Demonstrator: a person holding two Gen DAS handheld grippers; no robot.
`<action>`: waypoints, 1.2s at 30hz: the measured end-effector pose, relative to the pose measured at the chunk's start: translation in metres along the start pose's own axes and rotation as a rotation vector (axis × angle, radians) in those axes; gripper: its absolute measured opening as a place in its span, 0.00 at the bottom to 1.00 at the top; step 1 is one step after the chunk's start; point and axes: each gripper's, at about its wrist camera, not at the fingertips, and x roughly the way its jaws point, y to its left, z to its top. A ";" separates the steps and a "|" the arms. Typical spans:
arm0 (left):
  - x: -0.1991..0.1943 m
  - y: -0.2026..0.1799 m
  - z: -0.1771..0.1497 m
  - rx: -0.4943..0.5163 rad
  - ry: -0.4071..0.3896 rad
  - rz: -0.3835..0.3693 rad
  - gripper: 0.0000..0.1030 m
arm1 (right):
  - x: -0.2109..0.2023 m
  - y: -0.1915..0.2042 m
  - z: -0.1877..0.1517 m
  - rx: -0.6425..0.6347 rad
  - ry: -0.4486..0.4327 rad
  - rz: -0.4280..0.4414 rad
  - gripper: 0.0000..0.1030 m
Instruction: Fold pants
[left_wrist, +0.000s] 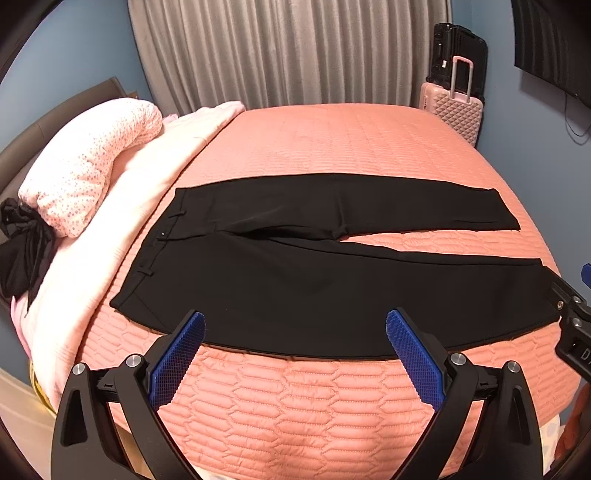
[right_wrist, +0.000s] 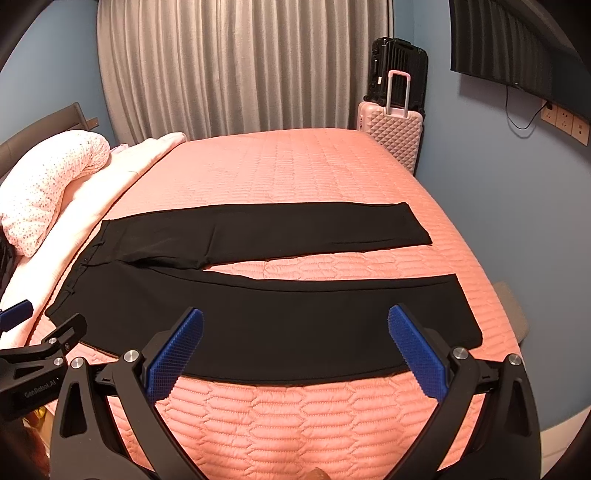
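Both grippers, left gripper (left_wrist: 295, 325) and right gripper (right_wrist: 295, 325), hovered wide open and empty; the limp black fabric pants (left_wrist: 295, 280) looked light, best pinched along the nearest edge.

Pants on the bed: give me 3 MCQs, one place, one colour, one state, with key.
1. Where does the waistband of the pants lie?
A. Toward the pillow
B. Toward the pink suitcase
C. Hanging off the bed

2. What colour is the bedspread?
A. Grey
B. Salmon pink
C. White

3. How do the left gripper and right gripper stand?
A. Both shut on the pants
B. One shut
C. Both open, holding nothing

Key: 1 A, belt loops sit at the pillow end. 2 B, the quilted cover is salmon pink. 3 C, each view shows blue fingers spread wide above the near leg.
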 end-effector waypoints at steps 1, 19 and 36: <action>0.003 0.001 0.000 -0.009 -0.004 -0.001 0.94 | 0.012 -0.011 0.003 0.006 0.008 0.012 0.96; 0.189 -0.014 0.029 -0.130 0.199 -0.134 0.94 | 0.417 -0.287 0.152 0.038 0.341 -0.058 0.96; 0.262 -0.074 0.049 0.035 0.259 -0.063 0.94 | 0.455 -0.256 0.141 -0.220 0.275 0.044 0.96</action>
